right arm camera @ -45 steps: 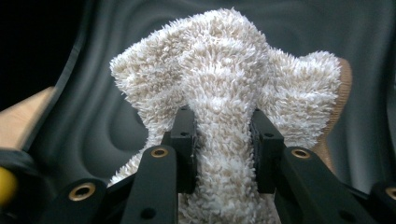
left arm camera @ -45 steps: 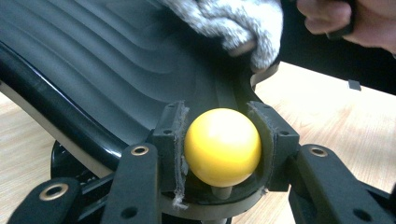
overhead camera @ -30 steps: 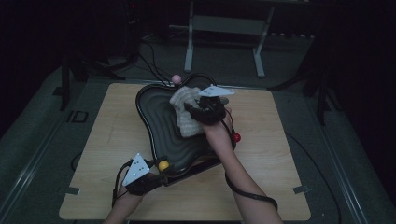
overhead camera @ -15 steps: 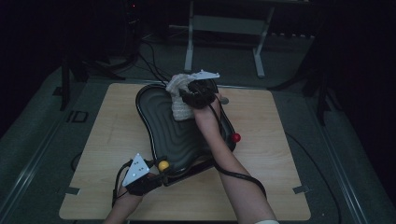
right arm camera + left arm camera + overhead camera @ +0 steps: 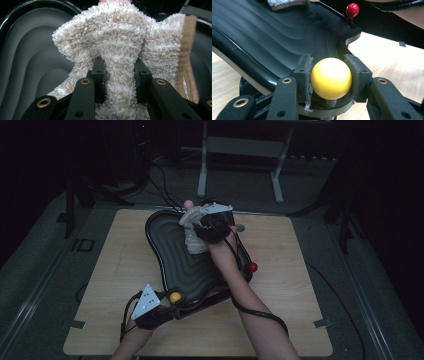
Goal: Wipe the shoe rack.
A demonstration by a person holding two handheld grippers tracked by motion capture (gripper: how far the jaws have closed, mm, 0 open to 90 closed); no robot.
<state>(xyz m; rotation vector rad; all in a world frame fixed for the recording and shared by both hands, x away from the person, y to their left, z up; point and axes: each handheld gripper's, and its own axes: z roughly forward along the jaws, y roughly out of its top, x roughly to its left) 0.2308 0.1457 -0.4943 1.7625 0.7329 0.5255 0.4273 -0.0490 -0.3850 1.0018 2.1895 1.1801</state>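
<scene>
A black ridged tray (image 5: 172, 252) with ball-topped knobs lies on the wooden table (image 5: 300, 305). My left gripper (image 5: 170, 306) at the tray's near corner is shut on the yellow ball knob (image 5: 331, 78) (image 5: 175, 297), its pads (image 5: 307, 75) pressed on both sides. My right gripper (image 5: 202, 222) is over the tray's far end, shut on a fluffy cream cloth (image 5: 120, 50) (image 5: 192, 237) with a tan knitted hem. The cloth bunches between the pads (image 5: 98, 72) and hangs onto the ridged tray surface (image 5: 27, 62).
A red ball knob (image 5: 253, 267) (image 5: 352, 9) stands at the tray's right edge and a pink one (image 5: 188, 204) at the far edge. A cable loops under the right forearm (image 5: 260, 312). Beyond the table stand a metal frame (image 5: 240, 150) and floor cables.
My right gripper has carried the cloth from the tray's middle toward its far end. The left gripper has stayed on the yellow knob.
</scene>
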